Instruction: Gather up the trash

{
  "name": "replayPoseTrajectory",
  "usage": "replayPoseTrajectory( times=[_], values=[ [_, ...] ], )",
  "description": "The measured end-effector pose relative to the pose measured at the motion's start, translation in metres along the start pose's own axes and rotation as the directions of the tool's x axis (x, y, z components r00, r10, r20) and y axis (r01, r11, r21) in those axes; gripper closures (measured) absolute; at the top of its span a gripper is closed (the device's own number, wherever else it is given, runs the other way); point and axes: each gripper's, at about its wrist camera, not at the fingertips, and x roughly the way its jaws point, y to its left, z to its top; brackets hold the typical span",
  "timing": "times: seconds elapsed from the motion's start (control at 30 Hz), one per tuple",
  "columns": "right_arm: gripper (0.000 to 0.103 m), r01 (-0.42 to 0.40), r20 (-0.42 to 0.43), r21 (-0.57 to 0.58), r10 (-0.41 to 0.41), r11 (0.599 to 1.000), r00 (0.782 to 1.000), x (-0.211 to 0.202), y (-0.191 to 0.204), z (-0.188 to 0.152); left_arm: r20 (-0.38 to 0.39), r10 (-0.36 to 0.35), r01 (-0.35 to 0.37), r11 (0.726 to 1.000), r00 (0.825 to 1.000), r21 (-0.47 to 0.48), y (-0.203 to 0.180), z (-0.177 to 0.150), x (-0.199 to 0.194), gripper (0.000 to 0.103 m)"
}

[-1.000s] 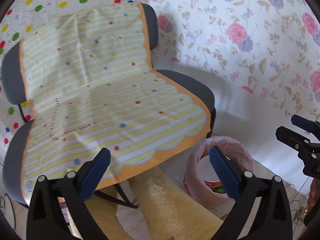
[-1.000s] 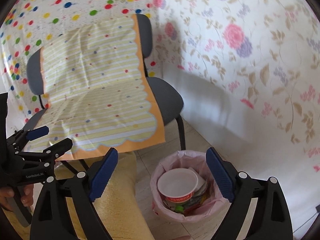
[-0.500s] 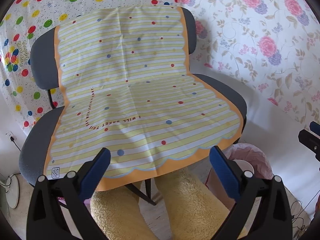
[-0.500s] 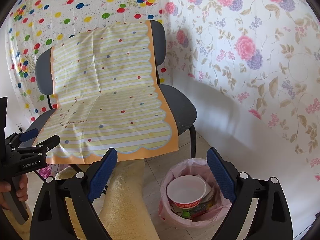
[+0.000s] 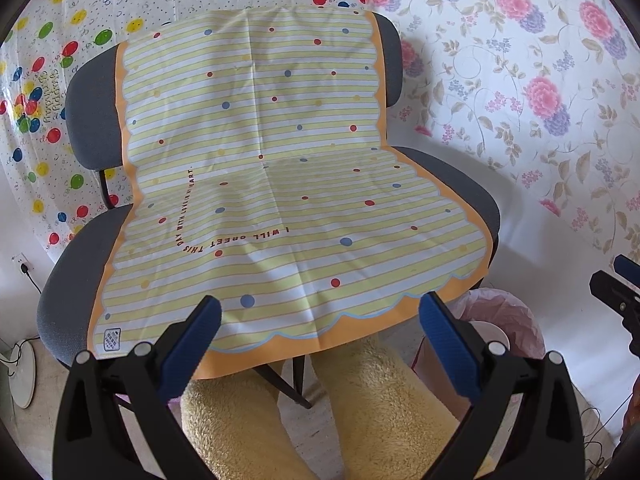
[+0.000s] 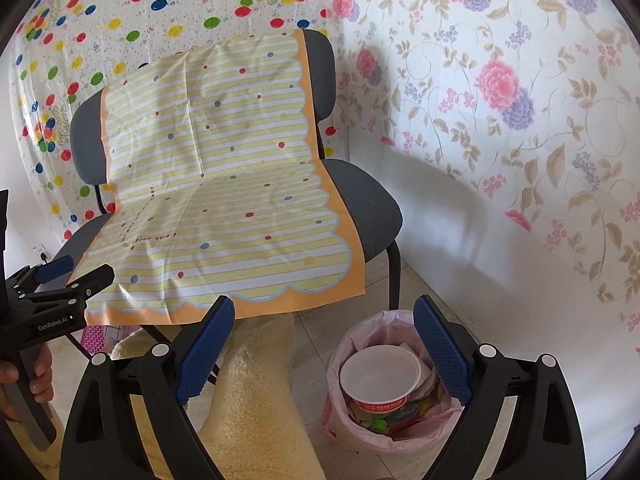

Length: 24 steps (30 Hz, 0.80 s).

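Note:
A small bin lined with a pink bag [image 6: 340, 420] stands on the floor to the right of the chair, holding a white paper bowl [image 6: 380, 376] and other rubbish. In the left wrist view only the bin's pink rim [image 5: 508, 312] shows behind the chair's corner. My right gripper [image 6: 324, 344] hangs open above and just left of the bin, nothing between its fingers. My left gripper [image 5: 320, 344] is open and empty over the front edge of the chair's yellow striped sheet [image 5: 280, 200]. No loose trash lies on the sheet.
A grey chair [image 6: 372, 204] carries the yellow sheet [image 6: 224, 200]. Fluffy yellow trouser legs [image 5: 360, 420] fill the space in front of it. Flowered wall cloth [image 6: 520, 120] closes the right side, balloon-print cloth [image 5: 60, 80] the back. A hand [image 6: 24, 376] holds the left gripper's handle.
Both views have swung left and pulled back. The chair now fills the left wrist view and the bin has slid to its right edge. Both grippers stay open.

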Motion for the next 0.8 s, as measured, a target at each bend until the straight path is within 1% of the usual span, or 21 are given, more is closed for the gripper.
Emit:
replayPoseTrajectory(
  times=[0.8],
  values=[
    [0.013,-0.001,0.0,0.002,0.001,1.0,1.0,0.0002,0.0024,-0.0011,-0.005,-0.002,0.002,1.0,1.0,-0.007,0.0032,0.001,0.0014,0.007]
  ],
)
